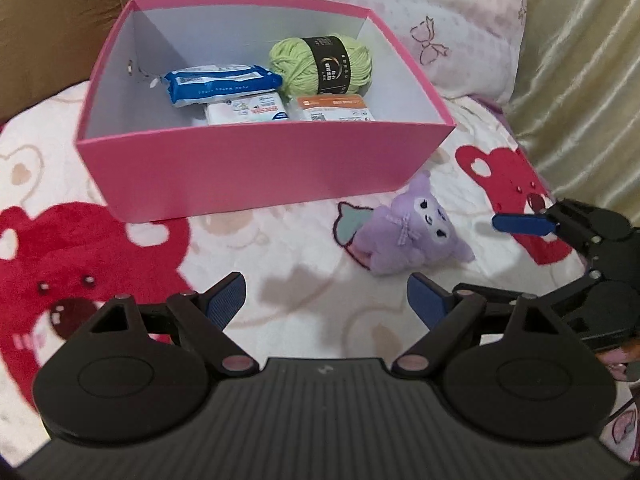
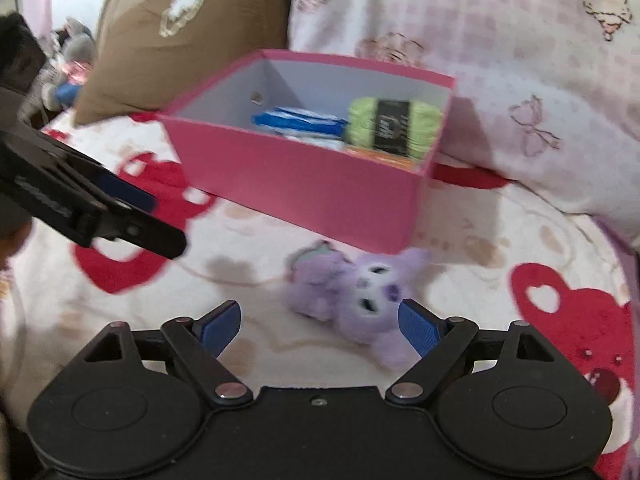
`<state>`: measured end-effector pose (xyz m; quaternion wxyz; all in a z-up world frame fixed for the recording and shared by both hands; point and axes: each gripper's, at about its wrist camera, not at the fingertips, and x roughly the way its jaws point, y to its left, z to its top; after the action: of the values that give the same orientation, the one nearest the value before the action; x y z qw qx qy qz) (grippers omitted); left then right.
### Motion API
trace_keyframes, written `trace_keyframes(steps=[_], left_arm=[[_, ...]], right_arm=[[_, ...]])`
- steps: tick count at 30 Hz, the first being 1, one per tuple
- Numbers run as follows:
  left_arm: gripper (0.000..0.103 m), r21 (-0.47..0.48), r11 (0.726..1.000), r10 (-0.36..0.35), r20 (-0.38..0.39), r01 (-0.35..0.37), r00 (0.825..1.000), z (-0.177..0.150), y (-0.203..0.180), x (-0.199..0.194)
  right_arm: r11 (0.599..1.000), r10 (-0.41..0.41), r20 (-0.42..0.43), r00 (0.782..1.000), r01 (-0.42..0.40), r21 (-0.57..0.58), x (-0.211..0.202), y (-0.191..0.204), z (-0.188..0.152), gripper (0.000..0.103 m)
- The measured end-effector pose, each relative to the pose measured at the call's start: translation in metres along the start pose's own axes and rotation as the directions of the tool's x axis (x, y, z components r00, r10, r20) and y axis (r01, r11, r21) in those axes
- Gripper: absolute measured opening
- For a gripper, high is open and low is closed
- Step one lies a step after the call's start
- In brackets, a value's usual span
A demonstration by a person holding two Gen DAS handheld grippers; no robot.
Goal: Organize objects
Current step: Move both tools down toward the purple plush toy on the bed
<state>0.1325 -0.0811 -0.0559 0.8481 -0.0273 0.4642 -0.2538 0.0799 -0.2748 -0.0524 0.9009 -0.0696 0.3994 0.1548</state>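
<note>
1. Pink box (image 1: pixel 256 168), open-topped, white inside, on the bed blanket (image 1: pixel 280 280) (white with red bear prints), towards the blanket's far edge by the pillows.
2. Contents, best seen from the left wrist view: green yarn ball (image 1: pixel 320 65) with a black band at the far right corner; blue wipes pack (image 1: pixel 220 84) to its left; white tissue pack (image 1: pixel 248 113) and orange-labelled packet (image 1: pixel 333 108) against the near wall. The right wrist view hides most of the lower two.
3. Purple plush toy (image 1: pixel 408 232), lying on the blanket just outside the box's near right corner.
4. Left tool (image 1: pixel 326 300): jaws wide apart, nothing between them, over bare blanket.
5. Right tool (image 2: pixel 320 328): jaws wide apart, empty; the plush lies ahead, between the fingertips in its own view.
6. Brown cushion (image 2: pixel 180 40), beyond the box's left side, seen fully only from the right wrist view.
</note>
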Motion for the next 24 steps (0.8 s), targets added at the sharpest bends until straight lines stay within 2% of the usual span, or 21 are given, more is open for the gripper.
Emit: trace_keyframes(steps=[4,7,11,14,17,20,24], left_arm=[[0.088,-0.021,0.999,-0.031,0.028,0.032,0.999,-0.007,-0.005,0.015],[0.088,-0.101,0.991,-0.088,0.018,0.089,0.996,-0.011,-0.003,0.026],[0.088,-0.085,0.993,-0.076,0.060,0.081,0.995,-0.015,-0.012,0.033],[0.088,-0.080,0.993,-0.085,0.089,0.092,0.992,-0.017,-0.017,0.040],[0.088,-0.041,0.996,-0.071,0.116,0.076,0.991,-0.017,-0.021,0.045],[0.088,-0.032,0.998,-0.049,0.109,0.053,0.993,-0.017,-0.020,0.053],[0.085,-0.054,0.999,-0.001,0.047,0.004,0.999,-0.017,-0.018,0.069]], right_arm=[[1.000,-0.025,-0.031,0.999,0.024,-0.002,0.021,-0.012,-0.008,0.089],[0.996,-0.089,-0.028,0.996,0.089,0.019,0.032,-0.016,-0.013,0.089],[0.994,-0.075,-0.046,0.996,0.078,0.079,0.041,-0.023,-0.020,0.089],[0.995,-0.058,-0.042,0.997,0.062,0.077,0.042,-0.021,-0.023,0.089],[0.996,-0.049,-0.025,0.999,0.050,0.073,0.042,-0.017,-0.023,0.089],[0.996,-0.045,-0.028,0.999,0.047,0.081,0.048,-0.016,-0.022,0.089],[0.991,0.008,-0.097,0.995,0.005,0.136,0.067,-0.027,-0.023,0.089]])
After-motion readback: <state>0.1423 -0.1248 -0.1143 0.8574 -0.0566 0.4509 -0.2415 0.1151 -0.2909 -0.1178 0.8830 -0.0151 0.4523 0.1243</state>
